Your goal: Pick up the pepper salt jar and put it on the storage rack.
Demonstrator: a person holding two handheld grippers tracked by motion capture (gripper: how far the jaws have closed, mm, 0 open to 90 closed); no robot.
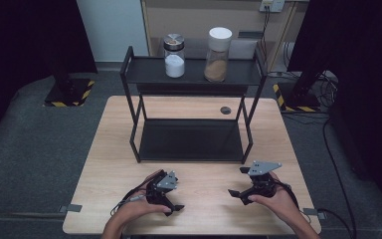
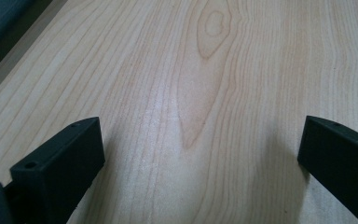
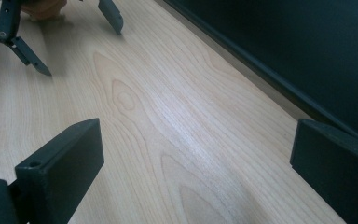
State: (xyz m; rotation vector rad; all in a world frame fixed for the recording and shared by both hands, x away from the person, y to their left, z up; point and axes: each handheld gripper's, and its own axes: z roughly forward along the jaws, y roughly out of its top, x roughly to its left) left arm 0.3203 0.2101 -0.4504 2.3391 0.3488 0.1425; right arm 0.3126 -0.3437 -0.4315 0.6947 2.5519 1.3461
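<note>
A light wooden table [image 1: 109, 164] stands on grey carpet [image 1: 40, 129]. Behind it, at the far left and far right, two dark stands rest on bases edged with yellow-and-black hazard tape [image 1: 69, 92]. Cables [image 1: 328, 124] trail over the floor at the right. A small dark round disc [image 1: 225, 110] is set in the tabletop near its far edge. A wall socket [image 1: 271, 5] sits on the far wall.

Left gripper [image 1: 171, 201] sits low at the frame's bottom centre-left, jaws spread wide, hand behind it. Right gripper [image 1: 238, 185] mirrors it at bottom centre-right, jaws wide apart, pointing inward toward the left.
</note>
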